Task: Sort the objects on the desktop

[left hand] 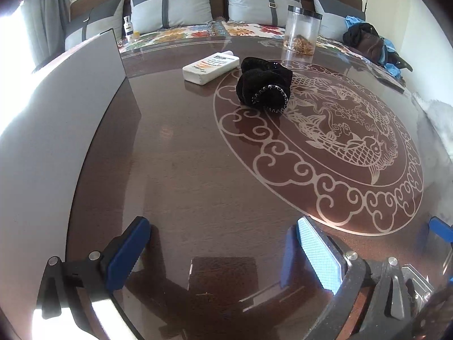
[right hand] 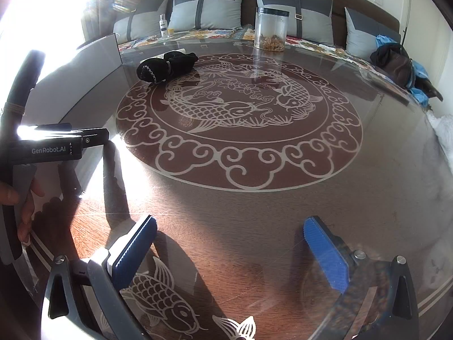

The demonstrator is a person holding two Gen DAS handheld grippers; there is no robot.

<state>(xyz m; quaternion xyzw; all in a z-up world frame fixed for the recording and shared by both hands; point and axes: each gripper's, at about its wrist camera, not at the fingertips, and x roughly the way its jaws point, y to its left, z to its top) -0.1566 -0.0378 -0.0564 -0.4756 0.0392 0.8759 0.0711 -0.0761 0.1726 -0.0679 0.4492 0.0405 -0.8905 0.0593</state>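
Note:
A black velvet pouch (left hand: 263,87) with a beaded rim lies on the glass-topped table, at the far edge of the fish medallion (left hand: 339,130). Just left of it lies a white bottle (left hand: 211,67) on its side. A clear jar (left hand: 302,29) with a dark lid and brown contents stands farther back. My left gripper (left hand: 223,252) is open and empty, low over the near table, well short of the pouch. In the right wrist view the pouch (right hand: 167,66) lies far left, the jar (right hand: 270,31) at the back. My right gripper (right hand: 229,250) is open, holding nothing.
A grey box panel (left hand: 85,90) stands along the table's left side. Cushions (left hand: 170,8) line a bench behind the table, with a small bottle (left hand: 128,28) on it. A dark bag with blue cloth (left hand: 371,42) sits at the back right. A hand holds the left gripper's body (right hand: 51,147).

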